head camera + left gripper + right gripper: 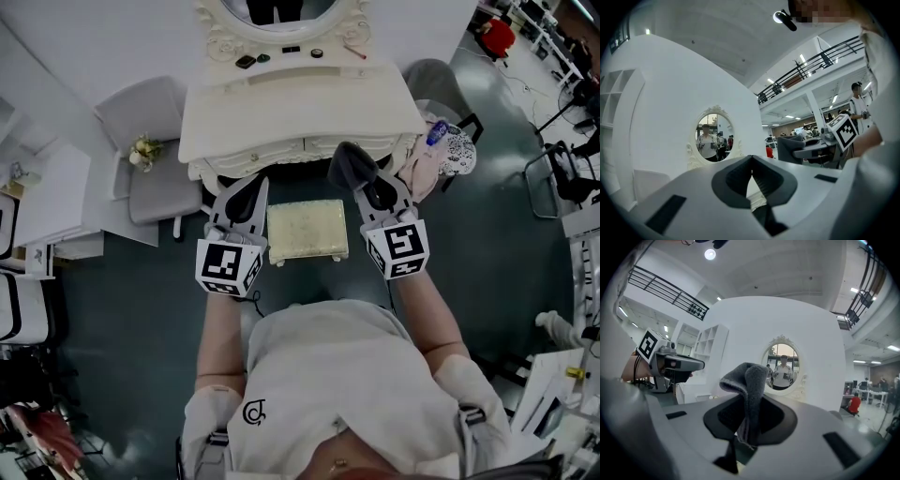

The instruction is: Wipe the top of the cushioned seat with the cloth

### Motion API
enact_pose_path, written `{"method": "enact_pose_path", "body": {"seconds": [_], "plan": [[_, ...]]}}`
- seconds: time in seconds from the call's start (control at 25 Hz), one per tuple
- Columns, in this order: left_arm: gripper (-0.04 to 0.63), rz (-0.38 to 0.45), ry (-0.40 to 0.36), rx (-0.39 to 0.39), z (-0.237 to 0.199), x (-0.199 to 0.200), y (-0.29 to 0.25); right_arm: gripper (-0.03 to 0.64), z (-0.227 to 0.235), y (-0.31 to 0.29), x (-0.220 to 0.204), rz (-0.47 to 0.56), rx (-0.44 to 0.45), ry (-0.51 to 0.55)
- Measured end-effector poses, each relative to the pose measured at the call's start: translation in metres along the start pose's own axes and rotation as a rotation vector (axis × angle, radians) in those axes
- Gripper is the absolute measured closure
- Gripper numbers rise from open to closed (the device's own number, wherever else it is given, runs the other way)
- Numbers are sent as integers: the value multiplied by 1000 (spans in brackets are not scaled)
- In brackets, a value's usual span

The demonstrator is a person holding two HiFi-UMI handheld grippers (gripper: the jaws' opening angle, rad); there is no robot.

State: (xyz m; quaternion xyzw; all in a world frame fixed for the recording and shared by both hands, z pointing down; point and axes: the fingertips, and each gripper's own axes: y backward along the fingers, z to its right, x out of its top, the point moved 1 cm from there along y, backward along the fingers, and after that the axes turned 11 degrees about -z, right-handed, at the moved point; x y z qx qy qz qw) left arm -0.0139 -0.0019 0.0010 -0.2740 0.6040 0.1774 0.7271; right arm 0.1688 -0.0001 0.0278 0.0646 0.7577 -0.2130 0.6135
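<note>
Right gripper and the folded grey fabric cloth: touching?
Touching. Right gripper view: the right gripper has its fingers shut on the folded grey fabric cloth, which sticks up between them.

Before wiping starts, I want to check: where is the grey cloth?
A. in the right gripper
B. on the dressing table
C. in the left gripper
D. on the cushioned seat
A: the right gripper is shut on the grey cloth, which sticks up between its jaws.
</note>
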Motion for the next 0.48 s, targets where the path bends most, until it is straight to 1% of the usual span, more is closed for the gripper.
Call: {"method": "enact_pose_path", "body": {"seconds": [0.2, 0.48], "plan": [[581, -2, 12, -2, 1, -2, 2, 551, -3, 1, -1, 5, 1, 1], [581, -1, 10, -4, 2, -2, 5, 551, -9, -1, 2, 12, 17, 11]]}}
